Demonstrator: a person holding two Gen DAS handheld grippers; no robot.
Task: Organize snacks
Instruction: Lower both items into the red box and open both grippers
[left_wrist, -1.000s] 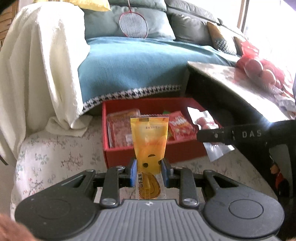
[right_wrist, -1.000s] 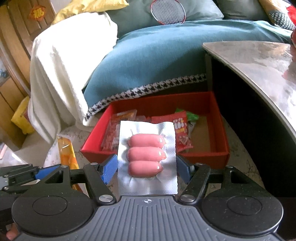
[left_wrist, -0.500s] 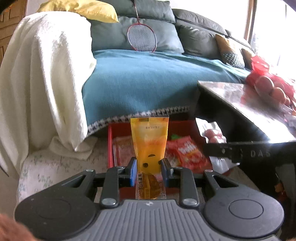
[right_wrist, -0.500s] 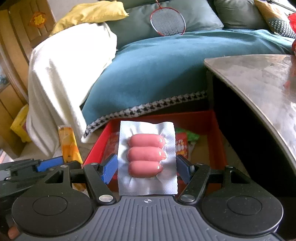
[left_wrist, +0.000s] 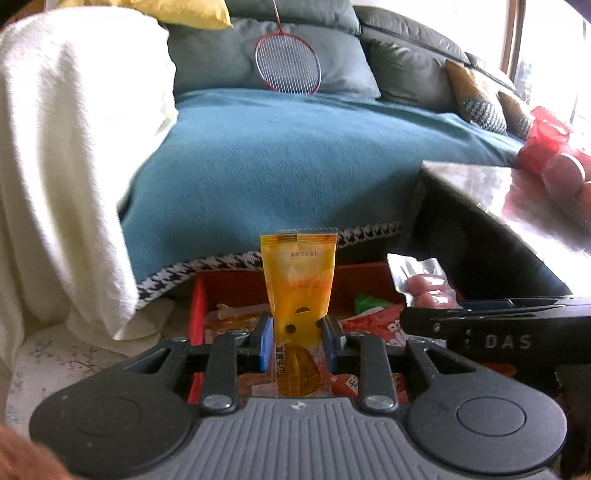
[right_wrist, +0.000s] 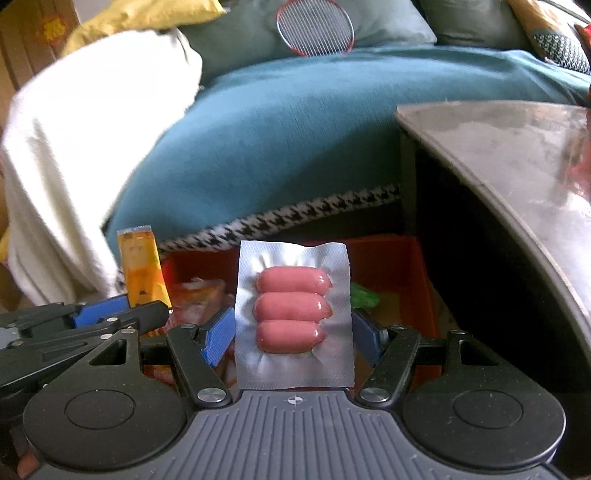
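- left hand-held gripper (left_wrist: 297, 338) is clamped on an orange snack pouch (left_wrist: 298, 284), blue pads pinching its lower part, pouch standing upright with the crimped top edge up
- right hand-held gripper (right_wrist: 293, 334) is closed on a silver pack of three pink sausages (right_wrist: 293, 315), held flat facing the camera, blue pads pressing on both side edges
- the two are side by side: from the right wrist view the left one sits just to the left with the orange pouch (right_wrist: 142, 271) poking up, and from the left wrist view the sausage pack (left_wrist: 424, 286) shows just to the right
- both packs hang above a red box (left_wrist: 195, 306) that sits down low, right behind the fingers
- inside the box there's already a clear packet of reddish stuff (left_wrist: 236, 317) on the left, a red snack bag (left_wrist: 373, 325) more to the right, and something green (right_wrist: 364, 295) toward the back right
- the box is on a floral cushion (left_wrist: 74, 362), in front of a sofa with a teal blanket (left_wrist: 295, 162) that has a houndstooth trim
- white throw (left_wrist: 66, 147) piled on the left, a badminton racket (left_wrist: 286, 61) leaning on the grey back cushions
- stone-topped bench (right_wrist: 517, 147) juts in from the right, with a red bag of round fruit (left_wrist: 554, 158) on it
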